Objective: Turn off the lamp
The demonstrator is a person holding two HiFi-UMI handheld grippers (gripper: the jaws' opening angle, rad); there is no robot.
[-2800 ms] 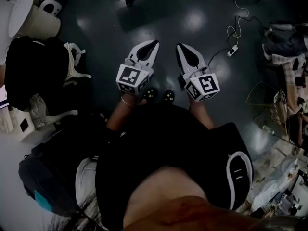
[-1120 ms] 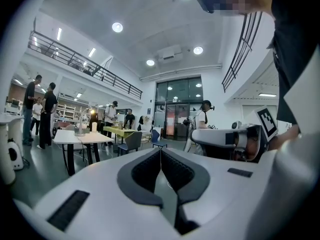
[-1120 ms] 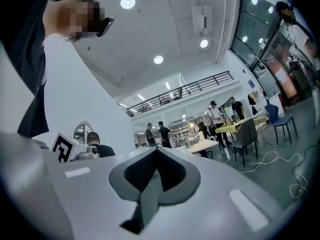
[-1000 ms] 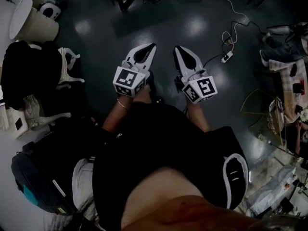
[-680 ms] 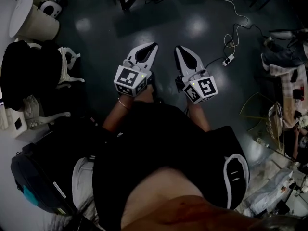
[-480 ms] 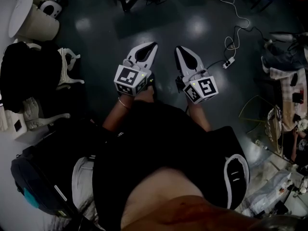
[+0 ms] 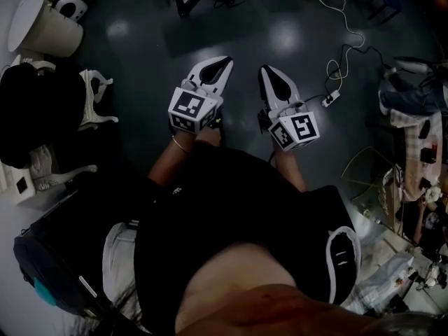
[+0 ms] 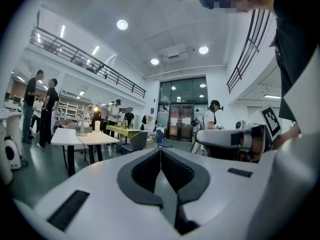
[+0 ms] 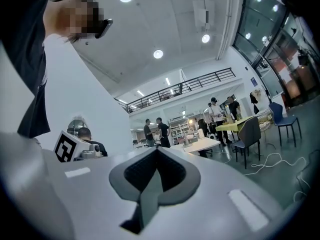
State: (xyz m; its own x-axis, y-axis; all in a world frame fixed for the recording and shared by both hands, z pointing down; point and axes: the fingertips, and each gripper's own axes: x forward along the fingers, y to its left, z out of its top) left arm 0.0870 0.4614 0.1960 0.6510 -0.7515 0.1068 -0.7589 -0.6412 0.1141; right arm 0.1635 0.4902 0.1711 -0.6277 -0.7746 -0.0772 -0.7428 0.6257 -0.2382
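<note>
Steps further across the floor (image 7: 161, 26), left gripper (image 7: 225, 61) and right gripper (image 7: 266, 69) both pressed together, empty, the glowing lamp (image 8: 95, 109) far straight ahead.

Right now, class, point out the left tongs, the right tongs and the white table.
left tongs (image 7: 224, 63): head view, at the closed tips.
right tongs (image 7: 265, 70): head view, at the closed tips.
white table (image 8: 65, 136): left gripper view, on the bare tabletop.
</note>
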